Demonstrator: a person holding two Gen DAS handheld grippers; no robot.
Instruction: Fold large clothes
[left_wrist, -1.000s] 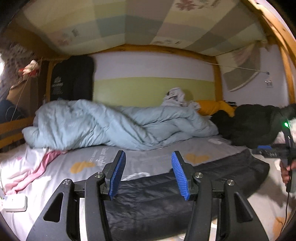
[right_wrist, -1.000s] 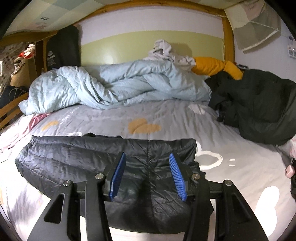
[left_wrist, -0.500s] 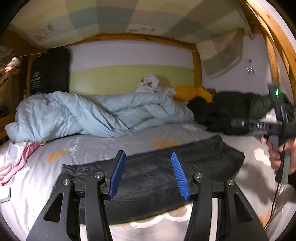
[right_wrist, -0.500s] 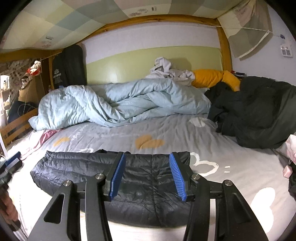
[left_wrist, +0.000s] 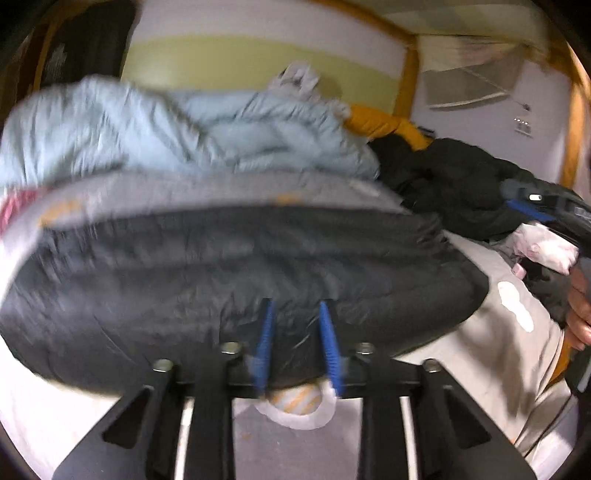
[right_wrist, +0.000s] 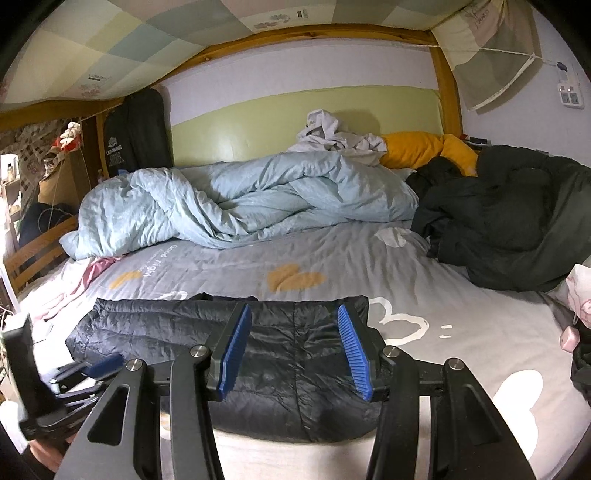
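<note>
A black quilted garment (left_wrist: 258, 258) lies flat across the near part of the grey bed sheet (right_wrist: 461, 350). My left gripper (left_wrist: 295, 314) is at its near edge, its jaws closing, with the bunched hem between the blue pads (left_wrist: 264, 339); this view is blurred. From the right wrist view the same garment (right_wrist: 155, 325) stretches to the left, and the left gripper (right_wrist: 103, 363) shows low at its left end. My right gripper (right_wrist: 294, 317) stands open just above the garment's right part, nothing pinched between its pads.
A crumpled light blue duvet (right_wrist: 240, 203) runs along the far side. A dark coat (right_wrist: 509, 221) is heaped at the right, with a yellow pillow (right_wrist: 417, 147) and white clothes (right_wrist: 332, 133) behind. Pink cloth (right_wrist: 96, 269) lies at the left, beside the wooden bed rail (right_wrist: 33, 251).
The left gripper has swung down and forward onto the garment's near edge and its jaws have narrowed around the fabric. The right gripper has stayed open, shifting only slightly.
</note>
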